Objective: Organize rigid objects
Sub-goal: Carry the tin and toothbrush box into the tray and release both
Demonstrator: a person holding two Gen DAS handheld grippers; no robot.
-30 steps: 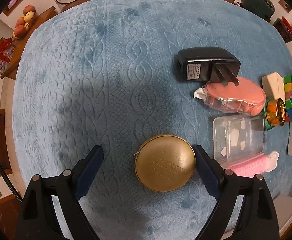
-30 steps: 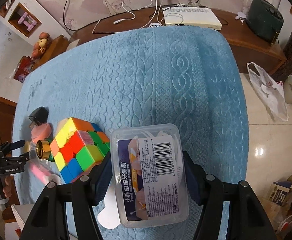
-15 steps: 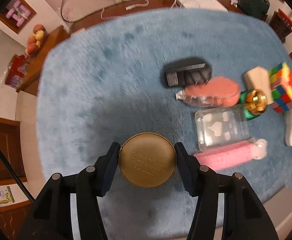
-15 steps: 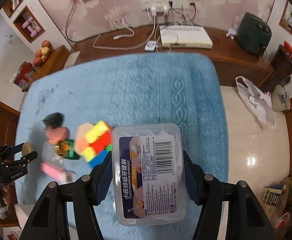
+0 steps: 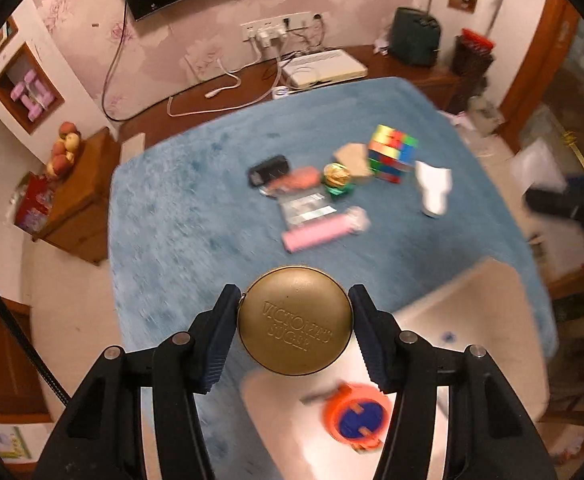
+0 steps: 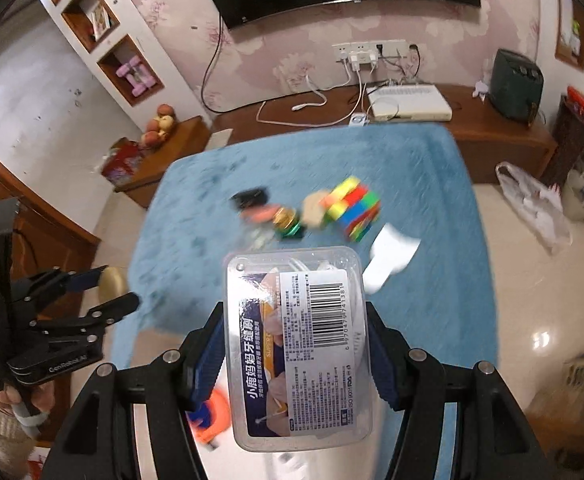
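Note:
My left gripper (image 5: 294,320) is shut on a round gold tin (image 5: 294,320) and holds it high above the near edge of the blue-covered table (image 5: 195,216), over a white bin (image 5: 484,312). It also shows in the right wrist view (image 6: 107,284) at the left. My right gripper (image 6: 296,344) is shut on a clear plastic box with a barcode label (image 6: 298,344), also raised. On the table lie a colour cube (image 5: 392,152), a black charger (image 5: 268,169), a pink case (image 5: 316,236) and a white item (image 5: 434,190).
An orange and blue round object (image 5: 358,418) lies in the white bin. A wooden side cabinet (image 5: 75,200) with fruit stands left of the table. A wooden console with a white box (image 6: 408,102) and cables runs behind it. Tiled floor lies to the right.
Both grippers rose and pulled back from the table with their objects. The left one closed on the gold tin and lifted it; the white bin came into view beneath.

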